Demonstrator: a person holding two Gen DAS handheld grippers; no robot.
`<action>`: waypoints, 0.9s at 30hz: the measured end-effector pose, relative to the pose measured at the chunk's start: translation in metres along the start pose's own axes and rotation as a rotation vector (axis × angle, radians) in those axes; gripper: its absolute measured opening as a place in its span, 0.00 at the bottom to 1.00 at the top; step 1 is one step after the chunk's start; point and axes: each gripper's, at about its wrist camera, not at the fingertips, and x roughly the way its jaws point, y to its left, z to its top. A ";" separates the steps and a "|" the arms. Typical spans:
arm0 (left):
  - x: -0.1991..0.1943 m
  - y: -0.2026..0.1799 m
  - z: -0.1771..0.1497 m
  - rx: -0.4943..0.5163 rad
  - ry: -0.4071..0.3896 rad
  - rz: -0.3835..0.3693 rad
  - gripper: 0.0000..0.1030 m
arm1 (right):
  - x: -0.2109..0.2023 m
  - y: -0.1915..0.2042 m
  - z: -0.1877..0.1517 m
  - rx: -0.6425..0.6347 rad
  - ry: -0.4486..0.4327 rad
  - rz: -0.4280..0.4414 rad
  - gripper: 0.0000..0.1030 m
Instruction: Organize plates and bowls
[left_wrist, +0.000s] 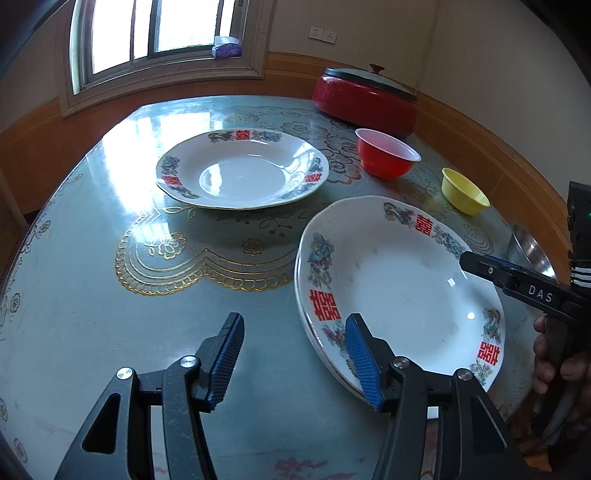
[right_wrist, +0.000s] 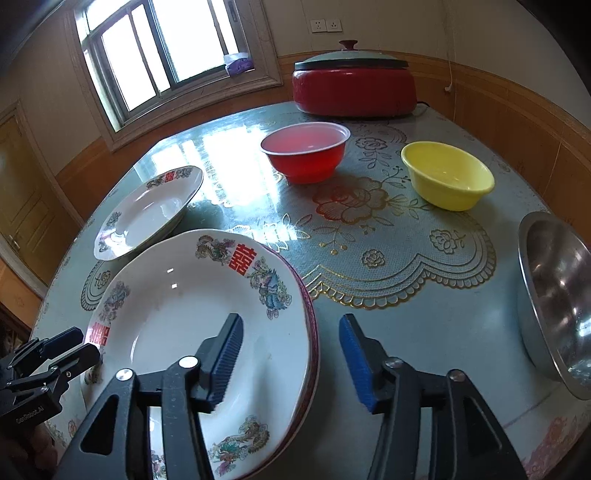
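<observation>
Right now we are holding both grippers over a round table (left_wrist: 92, 295) that is wearing a glossy grey-green cloth with gold and red floral lacework — window glare is streaking across it. Our left gripper (left_wrist: 295, 354) is hanging with jaws spread wide and empty, its right finger over the near rim of the stacked plates (left_wrist: 399, 288); our right gripper (right_wrist: 291, 358) is gaping just as wide, gripping nothing, straddling that stack's right edge. How many plates are lying in the stack we cannot tell — at least two rims are showing. A single plate (left_wrist: 242, 171) is sitting apart, farther toward the window (left_wrist: 159, 33). Beyond, a red bowl (right_wrist: 306, 153) and a yellow bowl (right_wrist: 447, 175) are standing near each other, with a steel bowl (right_wrist: 557, 299) at the table's right edge. A lidded red cooker (right_wrist: 352, 86) is resting at the far side, against wood-panelled walls with two sockets (right_wrist: 325, 25).
</observation>
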 end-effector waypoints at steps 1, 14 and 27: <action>-0.001 0.004 0.001 -0.013 -0.003 0.004 0.61 | -0.002 0.001 0.001 0.001 -0.012 0.005 0.69; -0.012 0.028 0.011 -0.087 -0.022 0.133 0.74 | -0.001 0.038 0.010 -0.082 -0.003 0.081 0.70; -0.012 0.036 0.006 -0.091 -0.003 0.125 0.74 | 0.007 0.068 -0.006 -0.171 0.070 0.123 0.70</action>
